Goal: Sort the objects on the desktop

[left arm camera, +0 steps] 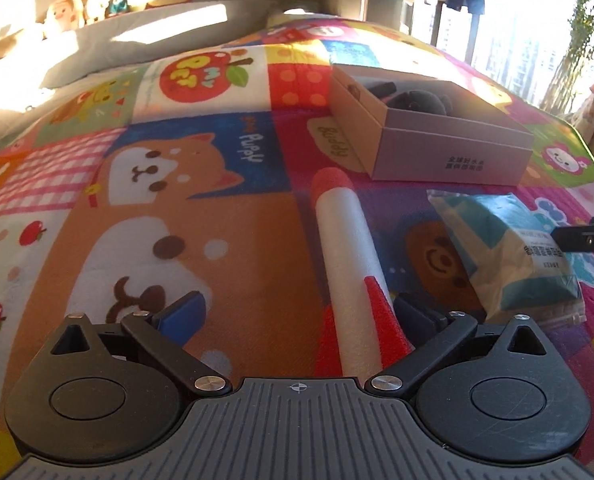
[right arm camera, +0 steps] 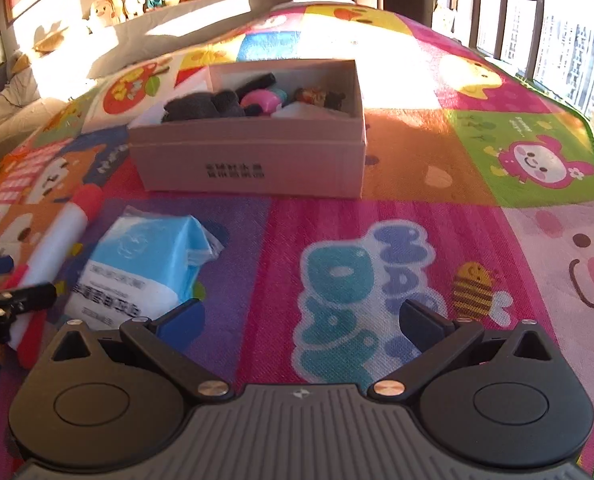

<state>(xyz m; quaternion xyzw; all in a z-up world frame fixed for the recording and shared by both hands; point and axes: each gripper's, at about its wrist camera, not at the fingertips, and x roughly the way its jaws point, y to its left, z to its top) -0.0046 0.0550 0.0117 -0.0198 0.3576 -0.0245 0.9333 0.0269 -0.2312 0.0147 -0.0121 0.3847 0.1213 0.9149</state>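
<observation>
Sunlit bedroom, with a bright patchwork cartoon play mat [right arm camera: 377, 220] spread flat as the work surface, printed with a puppy, apples, a bear face and a pink pig. Beyond its far edge, a grey pillow [left arm camera: 137, 36] and a row of plush dolls [left arm camera: 93, 4] along a ledge; tall windows at right, glaring white.

On the mat, an open pale cardboard box [right arm camera: 253, 160] with dark printed characters on its near wall. Inside, seen from the right wrist: a dark grey fuzzy plush [right arm camera: 205, 106], a pink rounded plastic toy [right arm camera: 261, 101] and a small brown figurine [right arm camera: 313, 96], all lying together.

Near the box, toward the cameras, a white foam rocket with red nose and red fins [left arm camera: 347, 248], lying flat, nose pointing toward the box. Just beside it, a soft blue-and-white plastic tissue pack [right arm camera: 145, 264], also flat on the mat and apart from the box.

Left gripper [left arm camera: 297, 312] low over the rocket's tail end, jaws spread wide and released; rocket's finned end lying between the fingers, near the right-hand pad, pressed by neither.

Right gripper [right arm camera: 301, 316] released too, jaws wide apart over bare mat, nothing between them, tissue pack just off its left finger.
</observation>
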